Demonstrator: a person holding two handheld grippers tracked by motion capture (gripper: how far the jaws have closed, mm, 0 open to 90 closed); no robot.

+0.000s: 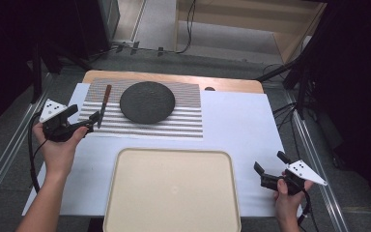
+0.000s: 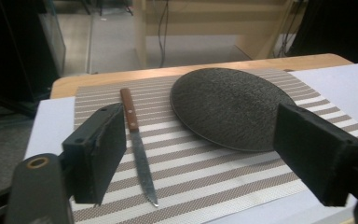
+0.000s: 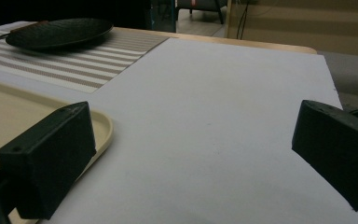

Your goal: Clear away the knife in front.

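Note:
A knife (image 1: pixel 104 102) with a wooden handle lies on a striped placemat (image 1: pixel 188 121), left of a dark round plate (image 1: pixel 147 101). My left gripper (image 1: pixel 84 114) hovers at the mat's left edge, just short of the blade tip, open and holding nothing. In the left gripper view the knife (image 2: pixel 137 144) lies ahead near the left jaw of my left gripper (image 2: pixel 205 140), with the plate (image 2: pixel 228 105) beyond. My right gripper (image 1: pixel 270 162) stands open over the white sheet at the front right. In the right gripper view nothing lies between the jaws of the right gripper (image 3: pixel 191 154).
A beige tray (image 1: pixel 171 193) sits at the table's front centre, its corner (image 3: pixel 100 126) near the right gripper's left jaw. A white sheet (image 1: pixel 236 125) covers the wooden table (image 1: pixel 174 77). Cables and dark stands lie beyond the far edge.

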